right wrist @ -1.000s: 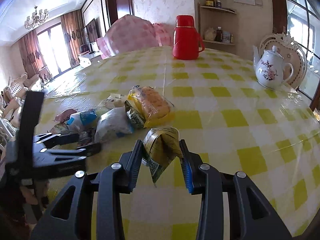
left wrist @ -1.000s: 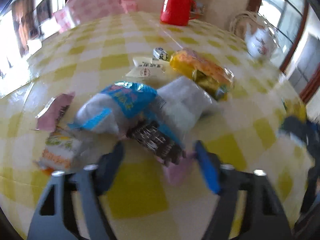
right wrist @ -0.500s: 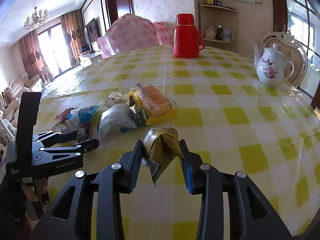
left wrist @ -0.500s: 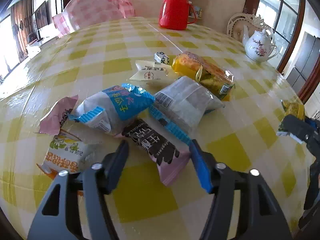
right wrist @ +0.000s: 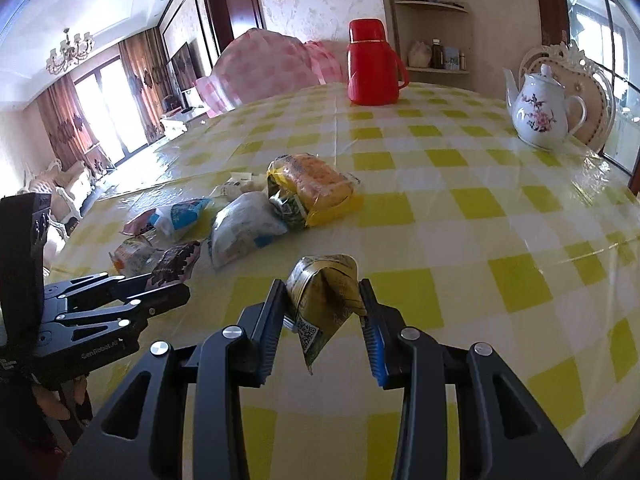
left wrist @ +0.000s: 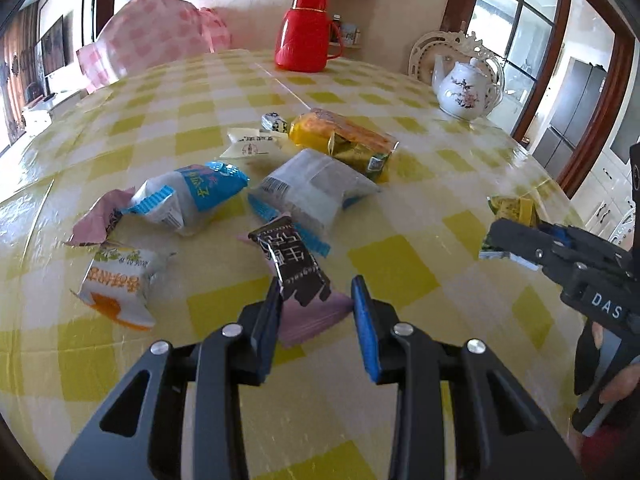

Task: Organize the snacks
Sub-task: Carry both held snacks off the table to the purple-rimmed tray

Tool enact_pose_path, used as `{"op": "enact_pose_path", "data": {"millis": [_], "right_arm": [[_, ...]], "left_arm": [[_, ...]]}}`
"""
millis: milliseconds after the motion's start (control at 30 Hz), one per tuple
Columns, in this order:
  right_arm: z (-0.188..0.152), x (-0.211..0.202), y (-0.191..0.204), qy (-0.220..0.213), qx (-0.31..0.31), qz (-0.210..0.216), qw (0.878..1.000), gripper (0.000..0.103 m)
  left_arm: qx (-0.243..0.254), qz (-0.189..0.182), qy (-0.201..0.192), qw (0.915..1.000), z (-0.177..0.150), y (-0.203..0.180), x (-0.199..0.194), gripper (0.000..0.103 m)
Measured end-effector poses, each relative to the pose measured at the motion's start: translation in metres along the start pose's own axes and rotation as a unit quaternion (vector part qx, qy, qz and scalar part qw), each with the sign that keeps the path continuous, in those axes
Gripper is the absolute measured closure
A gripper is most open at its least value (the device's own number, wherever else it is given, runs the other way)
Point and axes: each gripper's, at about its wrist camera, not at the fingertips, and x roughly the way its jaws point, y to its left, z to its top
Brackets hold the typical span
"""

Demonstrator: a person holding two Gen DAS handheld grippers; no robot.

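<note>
Several snack packets lie on the yellow checked table [left wrist: 392,272]. My left gripper [left wrist: 316,300] is closed around the pink end of a black-and-pink snack bar [left wrist: 294,268], which lifts off the table. Beyond it lie a blue-and-white packet [left wrist: 188,200], a grey-white packet [left wrist: 312,192], an orange-and-white packet [left wrist: 116,284] and a yellow cake packet [left wrist: 344,140]. My right gripper [right wrist: 324,304] is shut on a green-yellow packet [right wrist: 324,300], held above the table; it also shows at the right of the left wrist view [left wrist: 508,216].
A red thermos [left wrist: 306,32] stands at the far edge and a white floral teapot [left wrist: 464,88] at the far right. A pink-covered chair [left wrist: 152,40] is behind the table. Two small wrapped sweets [left wrist: 252,142] lie near the cake packet.
My left gripper moved in on the black-and-pink bar and closed on its pink end, tilting it up. The right gripper kept holding the green-yellow packet, nearly still.
</note>
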Motion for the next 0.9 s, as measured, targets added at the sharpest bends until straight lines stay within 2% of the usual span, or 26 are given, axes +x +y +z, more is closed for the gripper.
{"op": "enact_pose_path", "data": {"millis": [233,400,600,700,767,900], "right_arm": [[-0.015,-0.017,0.001,-0.020,0.027,0.009,0.999,0.066],[-0.024,-0.039,0.003,-0.056,0.043,0.012,0.997,0.066],[-0.036,-0.077,0.018,-0.106,0.040,-0.002,0.994,0.066],[-0.057,-0.102,0.032,-0.136,0.035,-0.030,0.990,0.066],[-0.066,-0.114,0.034,-0.143,0.042,-0.022,0.989,0.066],[-0.080,-0.133,0.043,-0.148,0.032,-0.034,0.988,0.066]], "left_arm": [[-0.003,0.005,-0.024,0.9997,-0.006,-0.003,-0.014,0.068],[-0.012,0.005,-0.063,0.9979,-0.014,-0.004,-0.033,0.068],[-0.021,-0.003,-0.121,0.9924,-0.026,-0.010,-0.065,0.068],[-0.024,-0.005,-0.155,0.9877,-0.033,-0.015,-0.086,0.068],[-0.023,-0.009,-0.165,0.9860,-0.040,-0.018,-0.097,0.068],[-0.012,-0.015,-0.174,0.9846,-0.055,-0.025,-0.115,0.068]]}}
